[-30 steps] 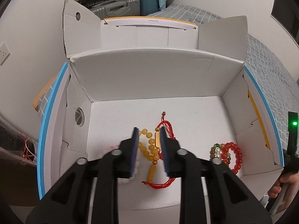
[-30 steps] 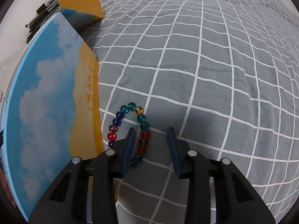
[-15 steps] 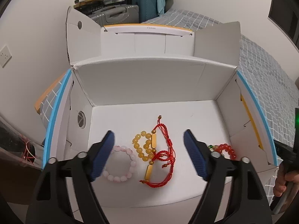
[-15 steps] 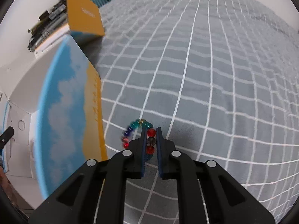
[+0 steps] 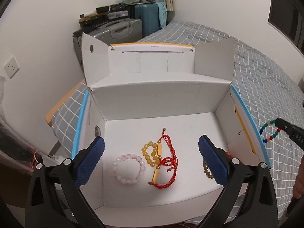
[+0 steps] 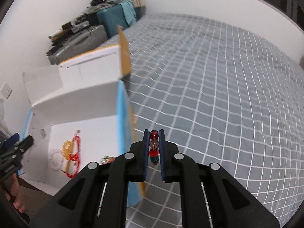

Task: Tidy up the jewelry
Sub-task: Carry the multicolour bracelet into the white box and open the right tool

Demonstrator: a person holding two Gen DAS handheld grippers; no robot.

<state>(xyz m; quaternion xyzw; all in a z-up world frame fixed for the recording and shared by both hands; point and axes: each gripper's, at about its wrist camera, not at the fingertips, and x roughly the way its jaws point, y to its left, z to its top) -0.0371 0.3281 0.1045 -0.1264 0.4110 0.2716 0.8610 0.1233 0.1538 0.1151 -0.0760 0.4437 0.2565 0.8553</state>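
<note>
An open white box (image 5: pixel 190 125) lies on the bed. In it lie a pink bead bracelet (image 5: pixel 129 168), a yellow bead bracelet (image 5: pixel 151 154), a red cord bracelet (image 5: pixel 169 163) and a red-and-brown bead bracelet (image 5: pixel 206 168) partly hidden by my finger. My left gripper (image 5: pixel 151 154) is open and empty above the box's front. My right gripper (image 6: pixel 153 138) is shut on a multicoloured bead bracelet (image 6: pixel 153 146), held in the air right of the box. That bracelet also shows in the left wrist view (image 5: pixel 270 131), hanging from the right gripper (image 5: pixel 280 124).
The box's blue and orange right wall (image 6: pixel 123 133) stands between the right gripper and the inside of the box. The grey checked bedspread (image 6: pixel 218 104) stretches to the right. Suitcases (image 5: pixel 136 26) stand by the far wall.
My left gripper opened wide and drew back from the bracelets. My right gripper shut on the multicoloured bracelet, lifted it off the bedspread and swung toward the box.
</note>
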